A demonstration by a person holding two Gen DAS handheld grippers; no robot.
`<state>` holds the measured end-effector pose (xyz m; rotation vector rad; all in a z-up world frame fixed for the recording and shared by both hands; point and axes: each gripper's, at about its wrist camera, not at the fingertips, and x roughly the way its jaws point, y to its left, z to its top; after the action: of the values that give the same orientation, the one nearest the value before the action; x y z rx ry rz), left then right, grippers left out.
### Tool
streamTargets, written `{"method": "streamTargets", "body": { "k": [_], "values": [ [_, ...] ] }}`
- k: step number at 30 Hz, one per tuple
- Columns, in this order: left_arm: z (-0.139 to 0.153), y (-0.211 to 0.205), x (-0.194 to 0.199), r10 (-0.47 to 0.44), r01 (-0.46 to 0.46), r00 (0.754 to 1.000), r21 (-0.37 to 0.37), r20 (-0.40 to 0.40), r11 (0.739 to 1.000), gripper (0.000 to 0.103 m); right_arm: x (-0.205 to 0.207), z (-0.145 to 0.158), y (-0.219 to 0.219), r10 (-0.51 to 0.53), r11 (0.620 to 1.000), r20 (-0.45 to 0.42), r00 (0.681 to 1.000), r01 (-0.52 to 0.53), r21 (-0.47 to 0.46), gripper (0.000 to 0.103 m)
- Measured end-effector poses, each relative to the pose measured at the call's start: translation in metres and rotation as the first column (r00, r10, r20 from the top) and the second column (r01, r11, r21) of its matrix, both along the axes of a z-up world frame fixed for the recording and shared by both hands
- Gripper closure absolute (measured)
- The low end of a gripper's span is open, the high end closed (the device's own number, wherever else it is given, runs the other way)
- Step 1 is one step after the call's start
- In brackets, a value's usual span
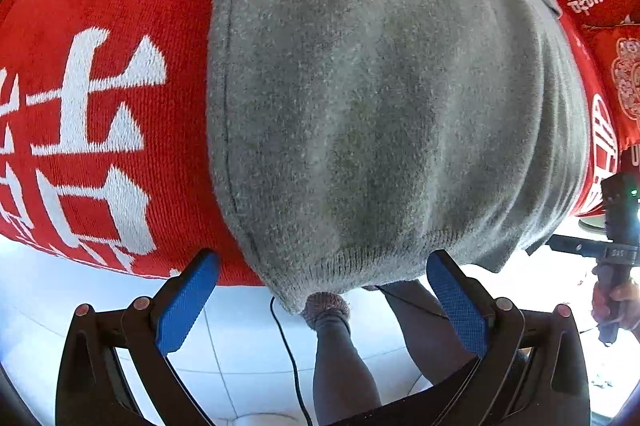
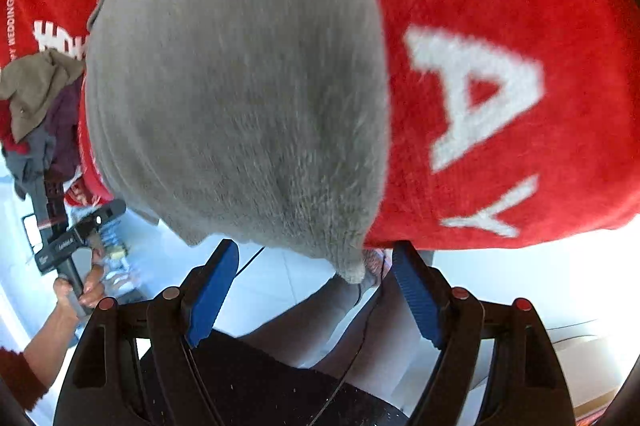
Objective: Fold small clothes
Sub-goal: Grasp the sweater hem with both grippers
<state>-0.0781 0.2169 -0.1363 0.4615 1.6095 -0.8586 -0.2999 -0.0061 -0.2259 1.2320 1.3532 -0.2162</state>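
We are finding the grey knit garment point(image 1: 380, 98) lying flat on a red blanket point(image 1: 112, 6) with white lettering. Its near hem is reaching the blanket's front edge, and 1 corner is drooping over that edge toward the floor. In the left wrist view that corner hangs between the blue pads; in the right wrist view the hem's opposite corner point(image 2: 354, 272) is doing the same.

We are recording the left gripper point(image 1: 322, 300) with its fingers point(image 1: 186, 300) standing wide apart, nothing clamped, the hem lying just beyond the tips. The right gripper point(image 2: 316, 290) is likewise standing open, its pads point(image 2: 416, 300) either side of the corner and not pressing on it. We are judging that each tool is being lined up on 1 hem corner so that both corners can be gripped and carried together for a fold. That step is not yet done.

Beyond the garment, each view is showing the other tool's handle held in a hand point(image 2: 86, 286). A heap of other small clothes point(image 2: 38, 114) is sitting on the blanket off to the left in the right wrist view, presumably awaiting their turn. Below the edge we are seeing pale floor tiles point(image 1: 248, 338) and the person's legs point(image 1: 340, 358).
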Motion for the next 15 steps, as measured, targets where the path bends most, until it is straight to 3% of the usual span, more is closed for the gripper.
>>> {"method": "streamTargets", "body": {
  "k": [4, 10, 15],
  "values": [
    [0.003, 0.007, -0.002, -0.009, 0.002, 0.995, -0.066, -0.098, 0.998, 0.000, 0.003, 0.008, 0.008, 0.026, 0.998, 0.086, 0.996, -0.031, 0.046, 0.023],
    [0.019, -0.021, -0.022, -0.082, 0.067, 0.993, -0.160, -0.087, 0.985, 0.000, 0.020, 0.025, 0.008, -0.007, 0.996, 0.246, 0.969, -0.015, 0.088, 0.023],
    [0.014, -0.023, -0.030, -0.102, 0.096, 0.994, -0.127, -0.043, 0.987, 0.000, 0.006, 0.015, 0.011, -0.038, 0.995, 0.209, 0.977, 0.018, 0.098, 0.023]
  ]
}}
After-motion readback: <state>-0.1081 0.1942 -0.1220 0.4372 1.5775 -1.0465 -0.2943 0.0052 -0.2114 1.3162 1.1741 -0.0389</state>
